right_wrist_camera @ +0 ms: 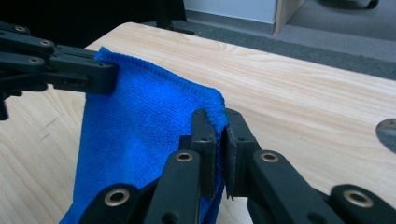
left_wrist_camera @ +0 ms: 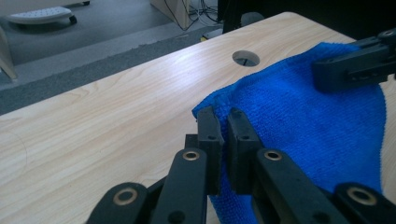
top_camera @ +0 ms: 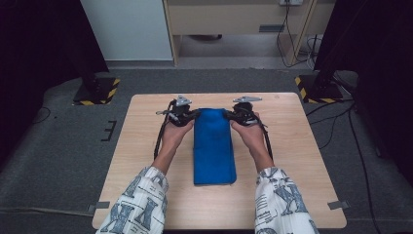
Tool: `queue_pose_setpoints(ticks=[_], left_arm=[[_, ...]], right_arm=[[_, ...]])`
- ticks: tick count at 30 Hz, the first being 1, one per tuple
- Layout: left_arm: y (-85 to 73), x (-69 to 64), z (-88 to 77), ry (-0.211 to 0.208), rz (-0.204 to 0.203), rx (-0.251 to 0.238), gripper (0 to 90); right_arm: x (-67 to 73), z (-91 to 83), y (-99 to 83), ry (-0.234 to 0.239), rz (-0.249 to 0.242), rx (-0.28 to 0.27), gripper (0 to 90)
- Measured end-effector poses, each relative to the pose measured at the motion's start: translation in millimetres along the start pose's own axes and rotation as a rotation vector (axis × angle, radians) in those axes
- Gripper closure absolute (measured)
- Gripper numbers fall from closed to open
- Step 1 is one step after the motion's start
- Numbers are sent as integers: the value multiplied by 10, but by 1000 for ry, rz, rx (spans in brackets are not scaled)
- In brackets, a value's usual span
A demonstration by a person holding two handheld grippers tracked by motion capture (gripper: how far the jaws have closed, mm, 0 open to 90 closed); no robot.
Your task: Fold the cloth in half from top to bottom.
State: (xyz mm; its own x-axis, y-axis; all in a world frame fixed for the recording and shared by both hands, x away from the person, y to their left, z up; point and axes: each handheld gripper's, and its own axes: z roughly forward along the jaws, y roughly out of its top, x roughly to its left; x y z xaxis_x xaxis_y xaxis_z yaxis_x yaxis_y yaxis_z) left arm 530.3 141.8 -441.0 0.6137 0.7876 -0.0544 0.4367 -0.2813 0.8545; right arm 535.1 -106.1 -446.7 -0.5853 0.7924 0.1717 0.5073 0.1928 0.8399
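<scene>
Pinching a fuzzy blue cloth (top_camera: 213, 146) by its far corners, both grippers, left (top_camera: 191, 116) and right (top_camera: 231, 115), had fingers clamped over the woodgrain worktop (top_camera: 292, 161).

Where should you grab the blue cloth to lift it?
By its two far corners, one from each side. The cloth is a long folded strip, so the left gripper and right gripper each pinch a corner, keeping the far edge stretched flat between them.
</scene>
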Motion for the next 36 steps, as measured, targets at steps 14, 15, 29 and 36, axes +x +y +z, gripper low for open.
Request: queue_pose_setpoints(ticks=[14, 15, 29, 36], left_arm=[[7, -74, -2, -2, 38, 22, 862], [-23, -100, -17, -1, 44, 26, 861], [-37, -298, -200, -15, 82, 17, 862], [-26, -313, -262, -19, 87, 14, 862]], right_arm=[[10, -53, -110, 7, -14, -6, 846], [24, -66, -161, 13, -17, -2, 845], [148, -252, -371, 48, -49, -15, 847], [179, -328, -379, 58, -45, -38, 848]])
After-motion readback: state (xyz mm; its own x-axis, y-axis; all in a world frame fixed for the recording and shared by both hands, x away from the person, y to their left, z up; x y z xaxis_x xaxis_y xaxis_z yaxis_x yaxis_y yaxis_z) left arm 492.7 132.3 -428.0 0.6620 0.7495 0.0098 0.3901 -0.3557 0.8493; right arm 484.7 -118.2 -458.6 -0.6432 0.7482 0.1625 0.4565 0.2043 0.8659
